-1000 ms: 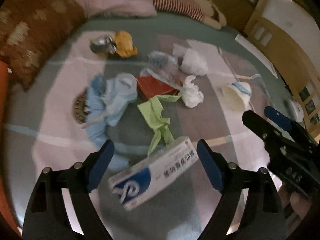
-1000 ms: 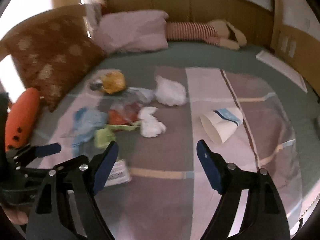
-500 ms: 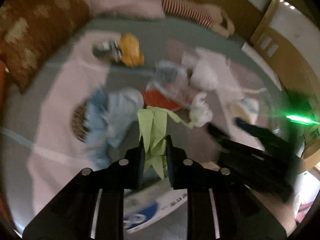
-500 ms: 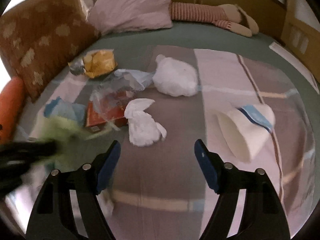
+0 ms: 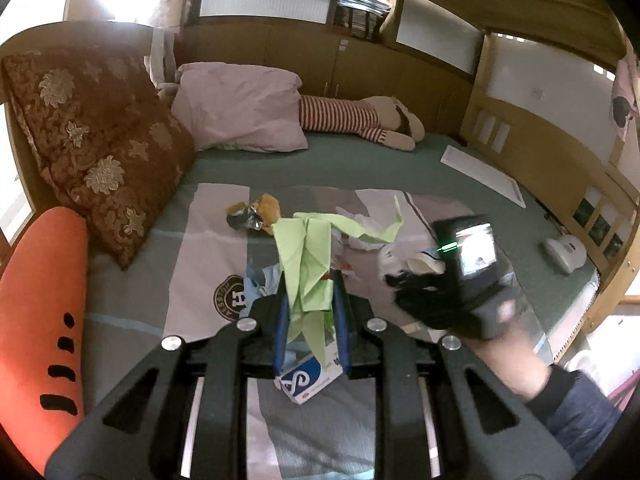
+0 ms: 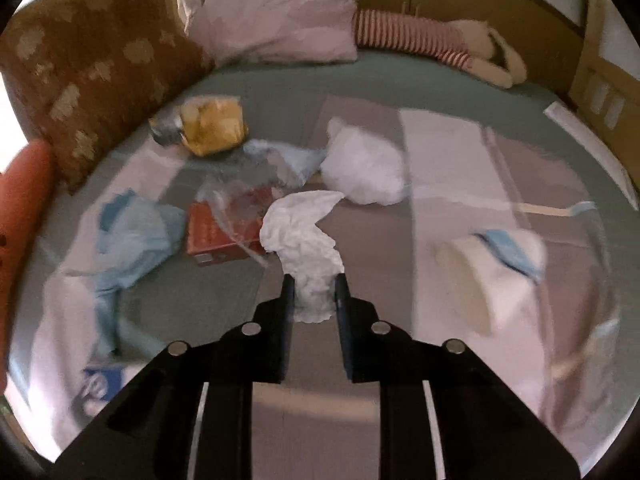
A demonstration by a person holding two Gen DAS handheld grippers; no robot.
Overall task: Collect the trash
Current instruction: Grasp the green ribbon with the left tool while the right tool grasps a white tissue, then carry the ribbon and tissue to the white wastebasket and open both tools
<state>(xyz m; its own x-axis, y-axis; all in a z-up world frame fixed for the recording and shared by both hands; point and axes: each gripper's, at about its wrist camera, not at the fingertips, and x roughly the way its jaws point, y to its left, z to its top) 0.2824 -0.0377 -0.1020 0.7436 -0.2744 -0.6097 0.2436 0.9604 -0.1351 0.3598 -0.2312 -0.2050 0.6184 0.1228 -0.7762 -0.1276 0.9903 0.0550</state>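
1. Left wrist view: the left tongs (image 5: pixel 310 312) are clamped on a crumpled green paper (image 5: pixel 310 258), which stands up between the blue pads and trails a strip off to the right. A second ago these tongs were spread wide over the bed (image 5: pixel 360 168) with the paper lying flat among the litter; now the paper hangs clear of the bedding, so one piece of trash is picked up. Under it lies the blue-and-white box (image 5: pixel 306 380), not yet collected. To the right, a hand (image 5: pixel 460 300) carries the other tool down among the litter.

2. Right wrist view: the right tongs (image 6: pixel 311 300) have just been closing and now pinch the near end of a crumpled white tissue (image 6: pixel 304 240). Half a second ago they stood wide in front of it. The picture is smeared by motion, so whether the tissue has left the bed yet I cannot say; its far end looks close to the red packet (image 6: pixel 224 236).

3. What this means: both tools are loaded at once, so the next sensible step is to carry both pieces to a bin, which neither view shows. Still on the bed are the yellow wrapper (image 6: pixel 212 128), the white bag (image 6: pixel 364 172), the blue plastic (image 6: pixel 132 228) and the paper cup (image 6: pixel 492 272).
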